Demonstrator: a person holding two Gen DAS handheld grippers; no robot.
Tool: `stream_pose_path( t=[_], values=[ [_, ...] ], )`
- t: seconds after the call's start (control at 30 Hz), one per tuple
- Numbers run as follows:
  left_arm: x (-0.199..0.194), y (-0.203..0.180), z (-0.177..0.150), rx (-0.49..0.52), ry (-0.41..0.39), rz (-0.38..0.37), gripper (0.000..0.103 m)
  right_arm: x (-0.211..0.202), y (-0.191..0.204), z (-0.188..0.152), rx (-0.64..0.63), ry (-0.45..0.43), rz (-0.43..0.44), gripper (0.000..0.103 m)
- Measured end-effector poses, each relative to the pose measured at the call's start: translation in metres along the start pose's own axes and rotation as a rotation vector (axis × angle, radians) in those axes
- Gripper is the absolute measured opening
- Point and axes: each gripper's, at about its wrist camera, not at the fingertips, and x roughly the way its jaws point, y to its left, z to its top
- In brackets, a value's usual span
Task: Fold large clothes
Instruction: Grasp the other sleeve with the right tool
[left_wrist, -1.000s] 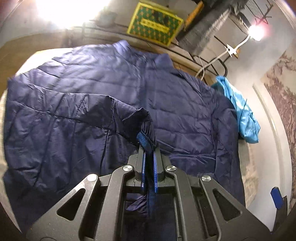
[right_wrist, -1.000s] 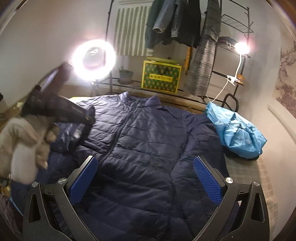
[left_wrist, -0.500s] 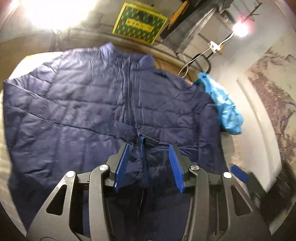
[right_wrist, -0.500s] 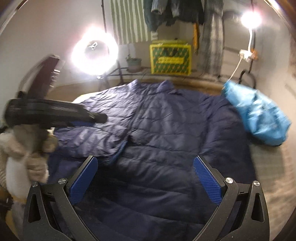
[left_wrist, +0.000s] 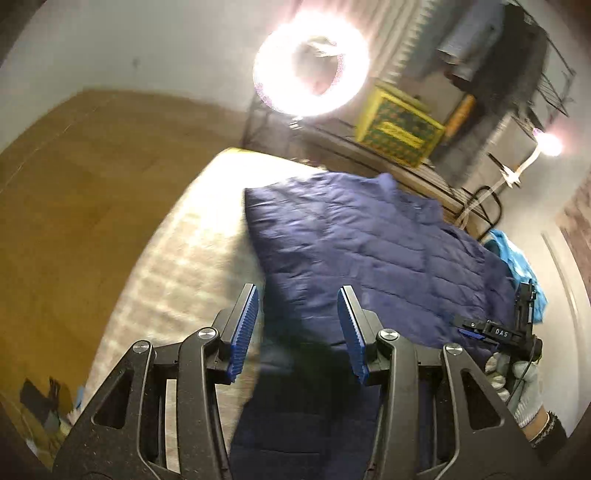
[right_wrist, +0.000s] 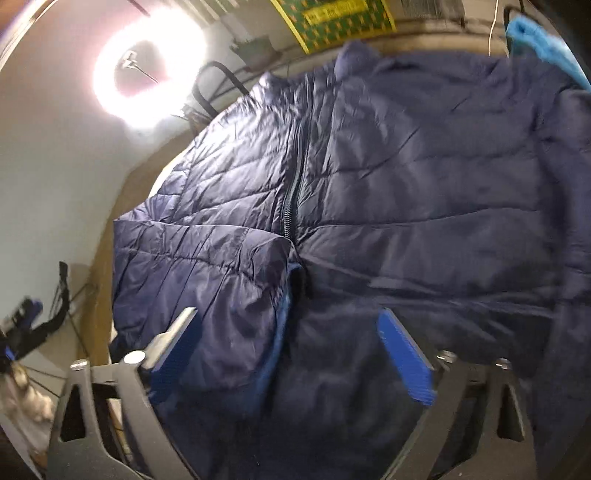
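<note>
The room has pale walls and a tan wood floor (left_wrist: 74, 206), and in it stands 1 bed (left_wrist: 177, 266) with a light checked cover, which serves as the work surface. On that bed lies 1 navy quilted puffer jacket (left_wrist: 369, 251), front up, zipper (right_wrist: 295, 184) closed, collar toward the far edge of the bed; its sleeve (right_wrist: 221, 280) on the ring-light side is folded in across the chest, cuff touching the zipper line. Beyond the bed's far edge runs a low metal rack holding 1 yellow-and-green patterned box (left_wrist: 399, 125), with dark clothes hanging above it, too blurred to count. 2 lights show: 1 ring light (left_wrist: 312, 68) past the bed's far corner and 1 small clip lamp (left_wrist: 548, 144) on the rack. 1 light-blue garment (left_wrist: 517, 258) sits bunched on the bed, touching the jacket's far side.

The left gripper (left_wrist: 297, 328) hangs released, blue pads apart, over the jacket's folded edge, gripping nothing. The right gripper (right_wrist: 291, 350) is likewise spread wide, just above the folded sleeve, empty; a gloved right hand (left_wrist: 524, 387) holds it.
</note>
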Motion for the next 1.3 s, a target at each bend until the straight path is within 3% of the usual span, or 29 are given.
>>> stream_pose_path(
  t=[0.07, 0.13, 0.17, 0.2, 0.27, 0.4, 0.63, 0.93, 1.3],
  values=[
    [0.01, 0.009, -0.003, -0.007, 0.008, 0.017, 0.045, 0.013, 0.006, 0.006, -0.008, 0.026, 0.011, 0.076],
    [0.023, 0.013, -0.009, -0.004, 0.026, 0.02, 0.045, 0.022, 0.013, 0.011, -0.037, 0.044, 0.021, 0.053],
    [0.03, 0.014, -0.011, -0.001, 0.035, 0.022, 0.045, 0.027, 0.018, 0.014, -0.058, 0.059, 0.027, 0.026],
    [0.037, 0.013, -0.014, 0.002, 0.044, 0.024, 0.045, 0.029, 0.02, 0.017, -0.101, 0.036, 0.041, 0.005],
    [0.052, 0.007, -0.016, 0.018, 0.059, 0.026, 0.045, 0.031, 0.027, 0.026, -0.137, 0.025, 0.002, 0.005],
    [0.072, -0.009, -0.014, 0.062, 0.054, 0.044, 0.045, 0.004, 0.034, 0.055, -0.227, -0.117, -0.072, 0.005],
    [0.117, -0.03, 0.0, 0.089, 0.066, 0.047, 0.045, -0.024, -0.013, 0.099, -0.167, -0.287, -0.207, 0.005],
    [0.175, -0.058, -0.006, 0.134, 0.139, 0.061, 0.045, -0.002, -0.052, 0.115, -0.122, -0.306, -0.253, 0.005],
    [0.133, -0.064, -0.005, 0.157, 0.079, 0.062, 0.045, 0.026, -0.082, 0.115, -0.078, -0.244, -0.33, 0.008]
  ],
)
